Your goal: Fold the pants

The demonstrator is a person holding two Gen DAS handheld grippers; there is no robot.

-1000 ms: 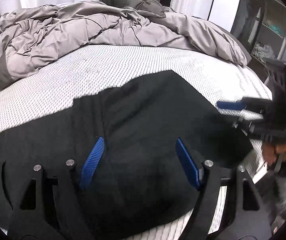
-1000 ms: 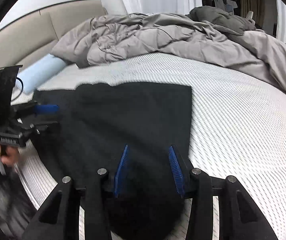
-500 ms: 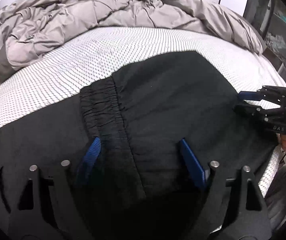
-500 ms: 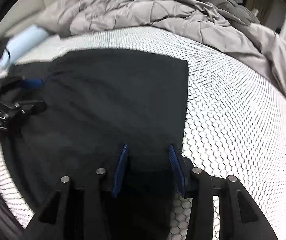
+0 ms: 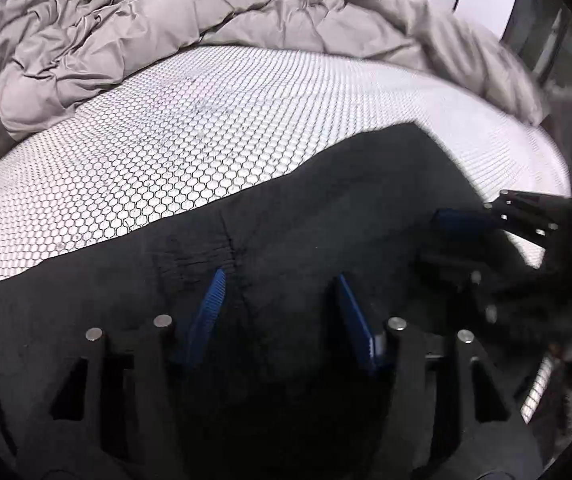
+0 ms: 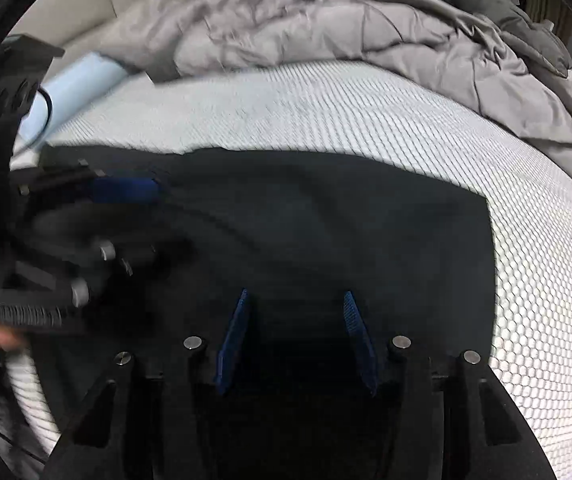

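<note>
I see the black fabric pants spread across the lower frame on the white honeycomb-patterned bed. My left tongs are closing, right tongs opening, both apart over the cloth.

Left gripper angled steeply downward, blue pads apart, jaws closing with dark cloth lying between them. Right gripper likewise tilted down, jaws opening, dark cloth between the pads. Each seen blurred at the edge of the other's view, side by side, a fingertip of the holding hand just showing.
</note>
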